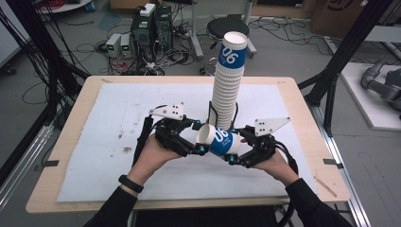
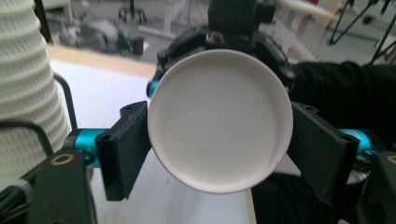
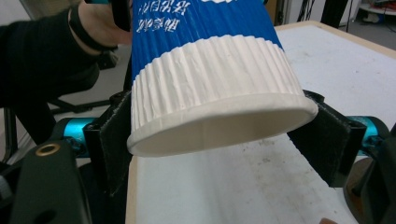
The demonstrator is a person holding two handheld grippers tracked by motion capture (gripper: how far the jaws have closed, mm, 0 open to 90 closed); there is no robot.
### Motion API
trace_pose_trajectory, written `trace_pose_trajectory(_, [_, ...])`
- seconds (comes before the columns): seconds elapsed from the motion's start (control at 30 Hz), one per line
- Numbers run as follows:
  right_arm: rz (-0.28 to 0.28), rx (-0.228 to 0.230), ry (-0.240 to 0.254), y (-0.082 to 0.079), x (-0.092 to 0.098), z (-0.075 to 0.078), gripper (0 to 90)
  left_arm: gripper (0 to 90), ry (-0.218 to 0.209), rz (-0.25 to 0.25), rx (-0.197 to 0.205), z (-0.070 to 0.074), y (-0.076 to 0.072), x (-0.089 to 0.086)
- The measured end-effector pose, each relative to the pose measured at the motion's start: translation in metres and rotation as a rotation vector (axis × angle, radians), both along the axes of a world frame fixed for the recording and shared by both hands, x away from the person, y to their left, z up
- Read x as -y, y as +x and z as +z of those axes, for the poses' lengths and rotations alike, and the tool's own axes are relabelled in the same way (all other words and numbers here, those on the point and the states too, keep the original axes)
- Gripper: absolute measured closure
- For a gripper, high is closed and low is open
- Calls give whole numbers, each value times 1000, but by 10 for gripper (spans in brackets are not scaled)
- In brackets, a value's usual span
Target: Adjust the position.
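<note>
A blue and white paper cup (image 1: 221, 141) marked "06" lies on its side in the air above the table, between both grippers. My left gripper (image 1: 198, 138) has its pads against the cup's narrow round end (image 2: 219, 121), one on each side. The wide white ribbed end (image 3: 205, 70) sits between the pads of my right gripper (image 1: 236, 147), which touch it on both sides. Just behind the cup, a tall stack of the same cups (image 1: 228, 90) stands upright on the table; it also rises at the left edge of the left gripper view as a ribbed white stack (image 2: 23, 84).
A white mat (image 1: 118, 118) covers most of the wooden table (image 1: 71, 137). Beyond the far edge are a black stool (image 1: 227, 26), computer boxes (image 1: 151, 28) and loose cables on the floor. Black frame posts (image 1: 345, 52) stand at the right.
</note>
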State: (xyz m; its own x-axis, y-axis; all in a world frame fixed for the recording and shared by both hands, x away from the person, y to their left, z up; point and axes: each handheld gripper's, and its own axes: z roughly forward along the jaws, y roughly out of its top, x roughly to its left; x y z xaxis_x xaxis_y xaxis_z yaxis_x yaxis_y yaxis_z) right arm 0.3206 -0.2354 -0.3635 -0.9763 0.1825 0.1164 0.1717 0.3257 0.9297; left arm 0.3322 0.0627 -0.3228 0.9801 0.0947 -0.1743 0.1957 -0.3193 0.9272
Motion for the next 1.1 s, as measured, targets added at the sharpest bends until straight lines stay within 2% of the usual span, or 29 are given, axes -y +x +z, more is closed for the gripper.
trace_pose_trajectory(0.1, [11, 17, -82, 0, -1, 1, 203, 221, 51, -7, 2, 4, -1, -1])
trace_pose_trajectory(0.17, [19, 35, -141, -1, -3, 2, 203, 221, 108, -12, 11, 5, -2, 0])
trace_pose_trajectory(0.23, [18, 33, -162, -1, -3, 3, 203, 220, 155, -15, 15, 4, -2, 2])
trace_pose_trajectory(0.4, [21, 41, -210, -2, -4, 4, 203, 226, 222, -16, 14, -1, -2, 9])
trace_pose_trajectory(0.6, [31, 66, -267, -4, -8, 5, 203, 293, 244, -38, 10, -8, -2, 15])
trace_pose_trajectory(0.7, [28, 74, -281, -4, -8, 5, 184, 297, 230, -41, 12, -9, -1, 14])
trace_pose_trajectory(0.8, [19, 61, -253, -3, -6, 6, 162, 297, 180, -50, 9, -9, 2, 11])
trace_pose_trajectory(0.83, [19, 49, -230, -3, -5, 6, 162, 298, 170, -48, 5, -9, 2, 10])
trace_pose_trajectory(0.93, [12, 24, -161, -2, 1, 9, 159, 299, 104, -46, 14, -8, 2, 5])
trace_pose_trajectory(1.0, [4, 5, -120, 0, 4, 10, 138, 299, 79, -39, 23, -7, 2, 2])
trace_pose_trajectory(1.1, [-20, -29, -31, 3, 11, 12, 138, 299, 12, -28, 21, -7, 4, -3])
